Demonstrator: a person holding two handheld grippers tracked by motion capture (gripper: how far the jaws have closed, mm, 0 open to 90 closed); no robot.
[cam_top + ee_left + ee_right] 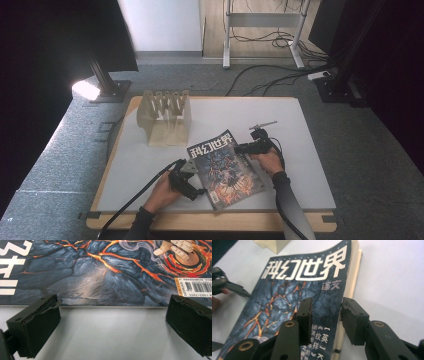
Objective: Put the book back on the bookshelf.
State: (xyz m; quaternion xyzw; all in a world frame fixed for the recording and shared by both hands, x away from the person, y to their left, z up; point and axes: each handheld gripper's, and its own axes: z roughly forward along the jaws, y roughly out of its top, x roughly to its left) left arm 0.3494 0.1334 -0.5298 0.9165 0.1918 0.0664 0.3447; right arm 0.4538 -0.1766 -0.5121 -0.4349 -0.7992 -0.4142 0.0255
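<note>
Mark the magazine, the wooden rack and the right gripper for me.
magazine (225, 169): high view, middle of its dark cover.
wooden rack (165, 116): high view, its slotted front face.
right gripper (325, 320): right gripper view, midway between the jaw tips, which straddle the magazine's edge.

High view: fixed above near edge of table (310, 150), looking forward and down, far off, whole tabletop in frame. Left gripper view: low over tabletop, very close to magazine (100, 272) edge. Right gripper view: close, angled down along magazine (294, 295) toward far edge. All three share magazine (225, 167).
</note>
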